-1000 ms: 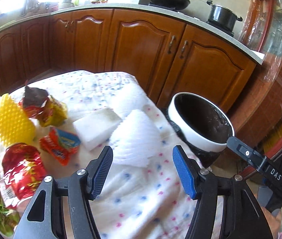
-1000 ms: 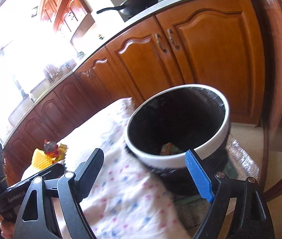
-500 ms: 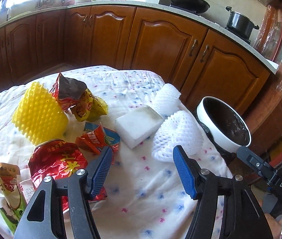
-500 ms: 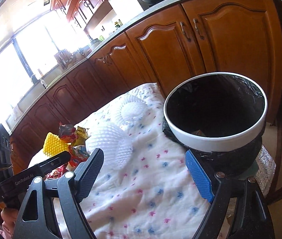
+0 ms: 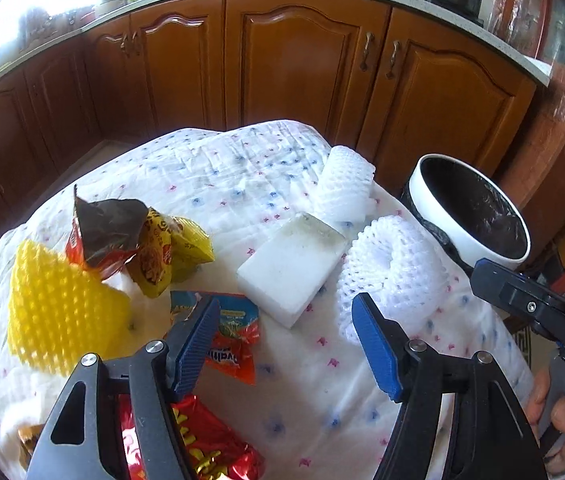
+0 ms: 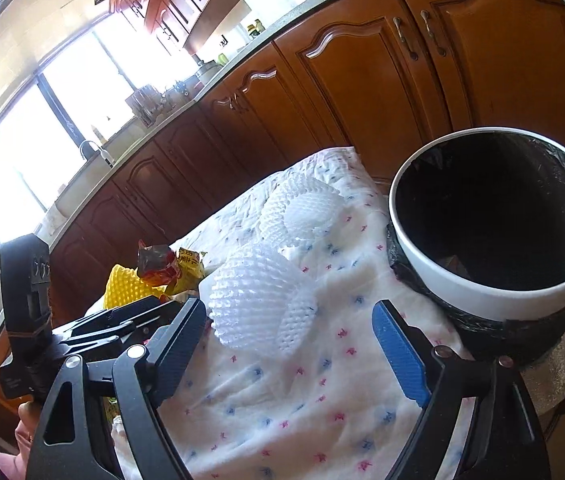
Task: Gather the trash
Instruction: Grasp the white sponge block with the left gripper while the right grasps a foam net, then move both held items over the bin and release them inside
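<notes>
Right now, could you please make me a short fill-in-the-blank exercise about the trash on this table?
1. The flat white foam block lies on the dotted white ____.
2. The round white-rimmed trash bin is lined with a ____ bag.
3. Both the left hand-held gripper and the right hand-held gripper are ____ and hold nothing.
4. The spiky foam net beside the snack wrappers is ____.

Missing words: tablecloth; black; open; yellow

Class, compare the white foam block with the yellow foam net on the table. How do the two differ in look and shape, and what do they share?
The white foam block is a smooth, solid slab with flat faces; the yellow foam net is bumpy, open mesh with a rounded outline. The block is plain white, the net bright yellow. The block lies near the table's middle, beside the white nets; the net lies at the left, against the snack wrappers. Both rest loose on the dotted tablecloth, ungripped.
</notes>
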A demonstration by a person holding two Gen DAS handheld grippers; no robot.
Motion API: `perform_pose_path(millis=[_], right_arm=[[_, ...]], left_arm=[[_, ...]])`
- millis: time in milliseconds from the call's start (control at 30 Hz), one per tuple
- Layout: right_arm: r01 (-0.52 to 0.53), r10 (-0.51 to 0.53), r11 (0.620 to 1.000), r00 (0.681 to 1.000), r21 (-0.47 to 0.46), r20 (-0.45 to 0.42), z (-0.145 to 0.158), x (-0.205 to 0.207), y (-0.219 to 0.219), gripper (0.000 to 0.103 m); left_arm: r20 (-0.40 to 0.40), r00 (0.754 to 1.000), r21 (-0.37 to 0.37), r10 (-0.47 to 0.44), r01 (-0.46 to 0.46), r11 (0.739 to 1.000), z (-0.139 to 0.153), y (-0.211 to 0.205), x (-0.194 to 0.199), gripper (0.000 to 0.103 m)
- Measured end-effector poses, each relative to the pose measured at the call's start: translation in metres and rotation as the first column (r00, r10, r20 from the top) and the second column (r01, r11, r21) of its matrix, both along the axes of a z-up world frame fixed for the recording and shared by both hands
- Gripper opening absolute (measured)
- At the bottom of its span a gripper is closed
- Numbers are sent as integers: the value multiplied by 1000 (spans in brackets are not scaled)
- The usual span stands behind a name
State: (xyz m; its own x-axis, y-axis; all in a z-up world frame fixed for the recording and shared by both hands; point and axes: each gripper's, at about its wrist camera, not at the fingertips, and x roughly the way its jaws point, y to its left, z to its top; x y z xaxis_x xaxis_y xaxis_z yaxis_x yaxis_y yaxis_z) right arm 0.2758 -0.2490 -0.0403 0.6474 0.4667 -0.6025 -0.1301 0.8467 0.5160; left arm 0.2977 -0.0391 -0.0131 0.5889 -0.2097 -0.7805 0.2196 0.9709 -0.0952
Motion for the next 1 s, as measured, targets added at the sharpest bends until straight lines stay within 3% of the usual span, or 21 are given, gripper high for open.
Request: perform_pose_path(millis=[233, 333, 367, 433, 533, 633, 1000], right_arm=[[-49, 51, 998, 996, 30, -72, -20, 35, 14, 68], [-77, 82, 996, 991, 52, -109, -31, 44, 19, 43], [-84, 90, 995, 990, 51, -112, -31, 44, 20, 27], [-78, 82, 996, 991, 42, -102, -31, 41, 18, 18], [-70, 76, 996, 994, 63, -83, -25, 32, 9, 7], [-57, 61, 996, 996, 66, -58, -16, 22, 1, 6], [6, -8, 998, 999, 57, 32, 19, -16, -32, 5]], left_arm=[[-68, 997, 84, -34, 40, 996, -18, -17, 39, 68], [-94, 995, 127, -37, 49, 991, -26, -26, 49, 68], [-96, 995, 130, -35, 47, 990, -28, -27, 50, 67], [-107, 993, 119, -41, 53, 991, -30, -28, 52, 52], [-113, 993, 123, -46, 60, 991, -34, -29, 50, 49], [-91, 994, 115, -54, 64, 991, -32, -30, 41, 46], [-12, 998, -66, -63, 62, 996, -1, -30, -8, 46]])
